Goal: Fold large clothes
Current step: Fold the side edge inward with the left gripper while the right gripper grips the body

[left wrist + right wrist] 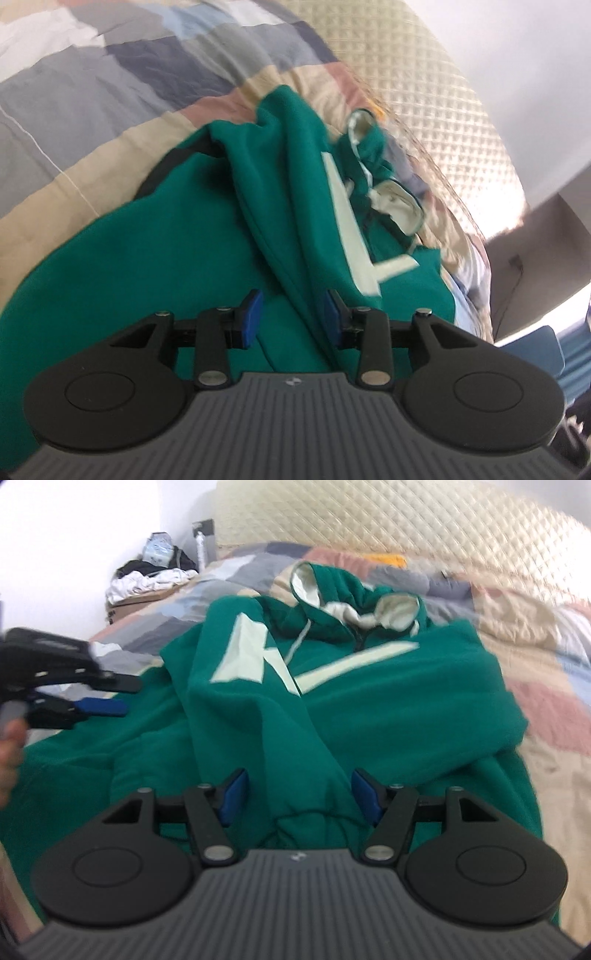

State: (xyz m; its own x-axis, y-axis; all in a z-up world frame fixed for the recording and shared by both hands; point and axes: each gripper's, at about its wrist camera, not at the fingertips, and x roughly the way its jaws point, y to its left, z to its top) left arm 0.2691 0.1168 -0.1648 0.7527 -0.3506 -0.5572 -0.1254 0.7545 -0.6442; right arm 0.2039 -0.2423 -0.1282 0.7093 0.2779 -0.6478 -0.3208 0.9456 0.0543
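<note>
A large green hoodie [369, 716] with pale letters and a cream-lined hood [391, 613] lies rumpled on the bed. A fold of its cloth runs down the middle toward me. My right gripper [299, 797] is open, its blue pads either side of that fold, just above the cloth. My left gripper [293, 317] is open over the hoodie [147, 258], a ridge of cloth running between its pads. The left gripper also shows at the left of the right wrist view [122, 696], open and held by a hand.
The bed has a patchwork quilt [92, 92] and a quilted cream headboard [406, 524]. A box piled with clothes and bottles [147, 579] stands beside the bed at the far left. The bed's edge and a wall [535, 110] lie to the right in the left wrist view.
</note>
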